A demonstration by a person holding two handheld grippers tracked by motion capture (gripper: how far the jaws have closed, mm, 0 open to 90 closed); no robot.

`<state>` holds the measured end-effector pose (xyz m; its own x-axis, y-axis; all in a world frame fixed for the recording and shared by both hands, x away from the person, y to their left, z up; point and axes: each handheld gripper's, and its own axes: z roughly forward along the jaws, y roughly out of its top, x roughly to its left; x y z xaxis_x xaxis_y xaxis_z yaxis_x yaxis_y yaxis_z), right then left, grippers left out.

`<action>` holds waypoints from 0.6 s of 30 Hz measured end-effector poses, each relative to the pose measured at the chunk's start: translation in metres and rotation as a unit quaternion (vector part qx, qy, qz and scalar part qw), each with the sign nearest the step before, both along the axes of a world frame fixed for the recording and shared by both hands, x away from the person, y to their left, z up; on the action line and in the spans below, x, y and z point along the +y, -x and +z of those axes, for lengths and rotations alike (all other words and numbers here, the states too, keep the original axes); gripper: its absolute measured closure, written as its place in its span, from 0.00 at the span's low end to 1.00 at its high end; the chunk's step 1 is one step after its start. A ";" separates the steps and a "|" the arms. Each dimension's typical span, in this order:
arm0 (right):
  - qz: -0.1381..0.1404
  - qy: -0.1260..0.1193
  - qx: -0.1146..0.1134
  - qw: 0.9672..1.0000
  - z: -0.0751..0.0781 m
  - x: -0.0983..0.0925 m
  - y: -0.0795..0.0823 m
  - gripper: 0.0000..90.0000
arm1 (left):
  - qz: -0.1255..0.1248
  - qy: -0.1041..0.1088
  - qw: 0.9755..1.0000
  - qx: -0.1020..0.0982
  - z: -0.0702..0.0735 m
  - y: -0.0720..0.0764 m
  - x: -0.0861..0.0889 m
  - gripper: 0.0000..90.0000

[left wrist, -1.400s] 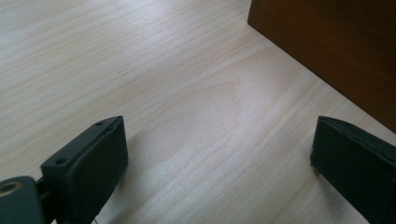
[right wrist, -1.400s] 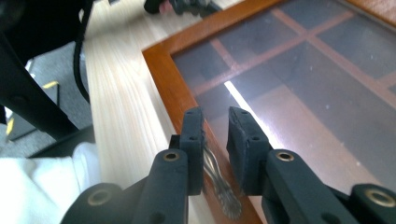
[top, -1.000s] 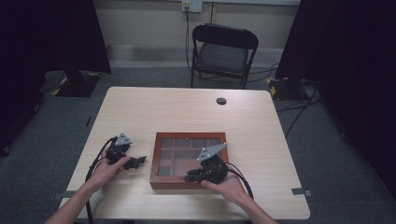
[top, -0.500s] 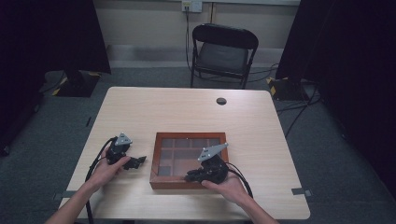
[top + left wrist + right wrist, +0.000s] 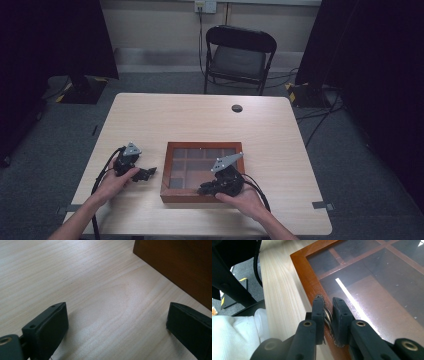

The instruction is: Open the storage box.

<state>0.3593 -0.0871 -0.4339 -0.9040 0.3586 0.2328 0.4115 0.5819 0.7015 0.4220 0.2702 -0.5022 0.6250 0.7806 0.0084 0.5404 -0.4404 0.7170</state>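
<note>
Still pinching the metal latch [image 5: 327, 315]: right claw [image 5: 328, 305], unmoved.

Black grippers, screwed fingers [image 5: 318, 312], grey plates, trailing black cables.

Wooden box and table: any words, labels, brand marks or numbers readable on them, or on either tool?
None readable.
Wooden box with glass lid: no text on its frame.
Table: bare wood grain, no markings.
Left tool and right tool: no lettering visible.
</note>
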 end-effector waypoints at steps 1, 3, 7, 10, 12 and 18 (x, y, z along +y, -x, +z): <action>0.000 0.000 0.001 1.000 0.000 0.000 0.000 0.90 | 0.000 0.000 1.000 0.000 0.000 0.000 0.000 0.04; -0.001 0.000 0.001 1.000 0.002 0.000 0.000 0.90 | 0.000 0.000 1.000 0.000 0.000 0.000 0.000 0.04; -0.001 -0.010 0.002 1.000 0.005 -0.001 0.000 0.90 | 0.000 0.000 1.000 0.000 0.000 0.000 0.000 0.04; -0.001 -0.013 0.003 1.000 0.007 -0.001 -0.001 0.90 | -0.001 0.000 1.000 0.000 0.000 0.000 0.000 0.04; -0.002 -0.014 0.005 1.000 0.009 -0.002 -0.001 0.90 | -0.001 0.001 1.000 0.000 0.000 0.000 0.000 0.04; -0.002 -0.020 -0.001 1.000 0.017 -0.003 -0.002 0.90 | -0.001 -0.001 1.000 0.000 0.000 0.000 0.000 0.04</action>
<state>0.3616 -0.0901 -0.4168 -0.9030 0.3521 0.2463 0.4128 0.5515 0.7249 0.4222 0.2705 -0.5022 0.6271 0.7789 0.0102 0.5390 -0.4434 0.7162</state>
